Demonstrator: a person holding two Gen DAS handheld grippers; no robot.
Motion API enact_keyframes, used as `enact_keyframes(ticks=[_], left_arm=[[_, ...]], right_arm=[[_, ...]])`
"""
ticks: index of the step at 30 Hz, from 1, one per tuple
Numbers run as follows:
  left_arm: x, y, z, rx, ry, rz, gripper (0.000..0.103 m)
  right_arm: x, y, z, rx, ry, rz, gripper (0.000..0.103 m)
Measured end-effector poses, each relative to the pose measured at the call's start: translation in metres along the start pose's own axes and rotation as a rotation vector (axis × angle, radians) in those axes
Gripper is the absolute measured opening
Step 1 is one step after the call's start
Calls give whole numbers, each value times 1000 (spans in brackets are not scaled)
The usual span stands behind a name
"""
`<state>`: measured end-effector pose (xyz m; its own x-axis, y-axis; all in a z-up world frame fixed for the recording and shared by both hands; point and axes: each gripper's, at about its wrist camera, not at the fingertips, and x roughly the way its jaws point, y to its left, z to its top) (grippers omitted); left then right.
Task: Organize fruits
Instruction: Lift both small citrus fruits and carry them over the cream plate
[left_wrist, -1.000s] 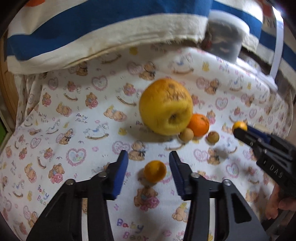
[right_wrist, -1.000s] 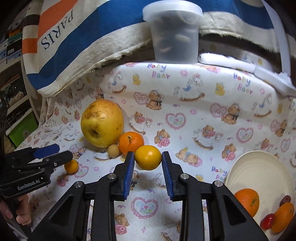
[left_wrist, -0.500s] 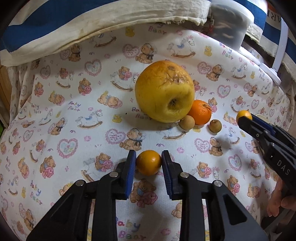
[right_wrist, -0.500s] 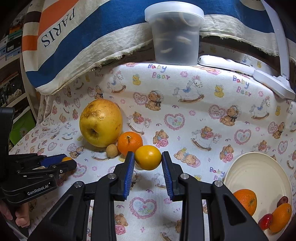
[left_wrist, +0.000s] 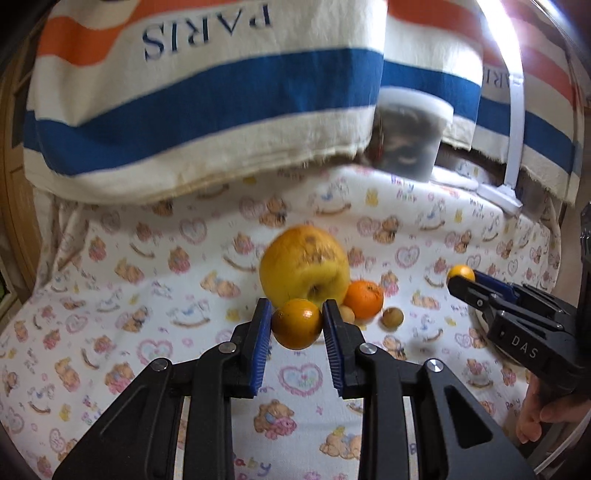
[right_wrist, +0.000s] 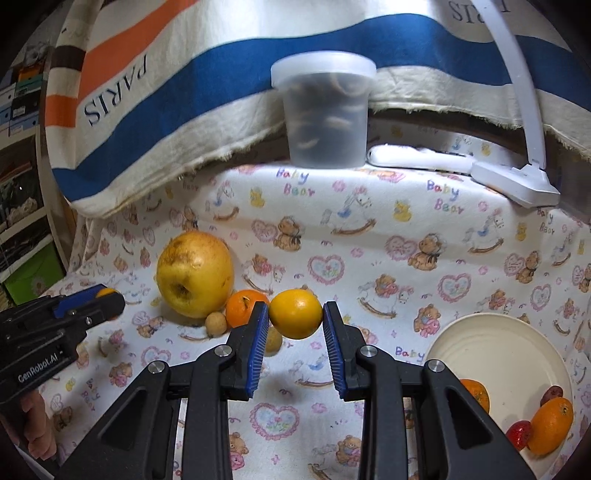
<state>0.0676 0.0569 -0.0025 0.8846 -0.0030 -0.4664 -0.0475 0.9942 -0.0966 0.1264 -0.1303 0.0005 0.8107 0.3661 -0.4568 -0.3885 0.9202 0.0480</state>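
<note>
- Right now my left gripper (left_wrist: 297, 325) is clamped on a small orange citrus (left_wrist: 296, 328), blue pads pressing its two sides at the widest part, and the fruit looks clear of the teddy-bear cloth (left_wrist: 155, 295).
- Judging by its size it should be light; the waxy rind looks slippery and a bit yielding, so I'd grip across the middle and squeeze only enough to stop it rolling out.
- Just behind it sits the big yellow apple (right_wrist: 195, 274), blemished on top; I reckon it's heavy and too broad for an easy pinch.
- Beside the apple lie a mandarin (right_wrist: 244, 307) and a small tan round fruit (right_wrist: 216, 322), touching or nearly so; another tan one (left_wrist: 392, 317) lies just to the right.
- Over to my right gripper (right_wrist: 295, 319): it's closed on a yellow-orange citrus (right_wrist: 295, 318), held the same way, raised off the cloth.
- Far right, the cream plate (right_wrist: 495, 350) already holds two oranges and some small red fruit; to my eye both held fruits belong there.
</note>
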Motion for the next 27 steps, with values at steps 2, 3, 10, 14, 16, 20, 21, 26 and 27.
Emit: enact_keyframes(ticks=[2,3,10,14,16,20,21,26,27], left_arm=[[-4,-2,1,15,-27,7,27],[-7,-4,2,22,-37,5,27],[-26,-17,5,72,-105,-9,27],[-51,-28,13,66,-166,-36,27],[-63,-38,18,76,-207,-46,27],[-70,-57,23,86,-200,-88,27],[-71,-63,24,95,-200,-94,27],[-73,-97,24,133,-193,-150,27],[-72,-106,23,145,-186,-162,27]], right_arm=[[-1,-2,0,11,-4,-5,32],[-2,-3,0,17,-7,-4,32],[-16,-11,10,58,-50,-10,32],[-39,-16,15,53,-80,-11,32],[-55,-22,14,37,-97,-22,32],[-88,-33,10,-15,-134,-68,32],[-97,-38,8,-25,-145,-86,32],[-137,-69,-10,7,-177,-122,32],[-141,-74,-13,11,-170,-128,32]])
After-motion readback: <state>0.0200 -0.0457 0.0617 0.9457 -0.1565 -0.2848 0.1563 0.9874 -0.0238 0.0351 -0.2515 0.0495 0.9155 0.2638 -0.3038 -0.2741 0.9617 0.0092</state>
